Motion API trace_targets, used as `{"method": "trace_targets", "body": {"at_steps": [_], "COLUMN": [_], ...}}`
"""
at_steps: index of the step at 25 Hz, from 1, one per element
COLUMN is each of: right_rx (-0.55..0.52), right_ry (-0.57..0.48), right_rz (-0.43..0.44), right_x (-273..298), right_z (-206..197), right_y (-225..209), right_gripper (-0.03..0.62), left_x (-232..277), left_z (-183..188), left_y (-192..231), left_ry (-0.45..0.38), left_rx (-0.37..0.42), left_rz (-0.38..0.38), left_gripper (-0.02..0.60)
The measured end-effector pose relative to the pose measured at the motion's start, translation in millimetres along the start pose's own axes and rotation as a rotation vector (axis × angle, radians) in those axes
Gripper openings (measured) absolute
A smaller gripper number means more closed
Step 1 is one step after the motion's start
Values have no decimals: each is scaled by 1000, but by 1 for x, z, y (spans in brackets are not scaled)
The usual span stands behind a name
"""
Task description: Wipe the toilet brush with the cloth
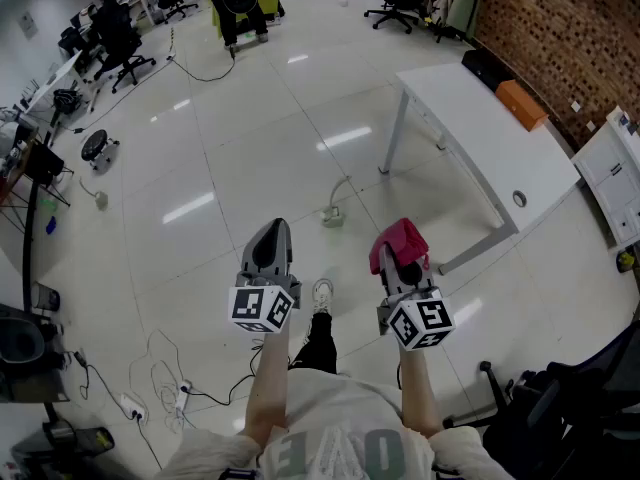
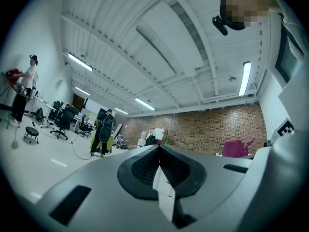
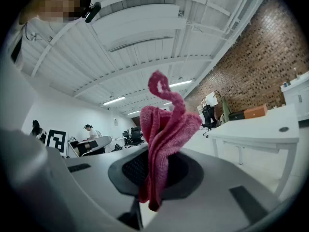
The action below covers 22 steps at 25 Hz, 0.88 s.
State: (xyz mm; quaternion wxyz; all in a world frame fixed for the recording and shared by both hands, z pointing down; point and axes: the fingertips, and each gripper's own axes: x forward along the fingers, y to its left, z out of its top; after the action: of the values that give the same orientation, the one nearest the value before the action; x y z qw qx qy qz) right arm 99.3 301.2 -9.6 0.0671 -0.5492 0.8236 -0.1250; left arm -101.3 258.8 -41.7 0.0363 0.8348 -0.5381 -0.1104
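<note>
A glossy white floor is spread below, with a white worktop at the far right. Nearer, the left gripper is held clenched, jaws pressed together; a pale sliver is seen at their seam, possibly only a gap. To its right, the right gripper is clamped on a pink cloth, which is bunched upward between its jaws.

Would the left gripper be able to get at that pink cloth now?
Probably yes: the left gripper is beside the right gripper, nothing between them, and the pink cloth sticks out. The shut left one must open first.
</note>
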Motion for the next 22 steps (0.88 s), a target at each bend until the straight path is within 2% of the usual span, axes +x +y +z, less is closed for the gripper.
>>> {"method": "trace_targets", "body": {"at_steps": [4, 11, 15, 22], "right_rx": [7, 13, 16, -19], "right_ry": [-7, -84, -115, -74], "right_rz": [3, -10, -1, 8], "right_x": [91, 242, 279, 332], "right_z": [16, 73, 90, 100], "right_y": [-19, -45, -56, -79], "right_gripper": [31, 31, 31, 32], "left_x": [80, 221, 265, 311], "left_z": [2, 28, 24, -2], "left_y": [52, 130, 142, 144], "left_ry": [8, -28, -24, -6], "left_rx": [-17, 13, -15, -60], "left_rz": [3, -45, -75, -96], "left_gripper": [3, 3, 3, 3]}}
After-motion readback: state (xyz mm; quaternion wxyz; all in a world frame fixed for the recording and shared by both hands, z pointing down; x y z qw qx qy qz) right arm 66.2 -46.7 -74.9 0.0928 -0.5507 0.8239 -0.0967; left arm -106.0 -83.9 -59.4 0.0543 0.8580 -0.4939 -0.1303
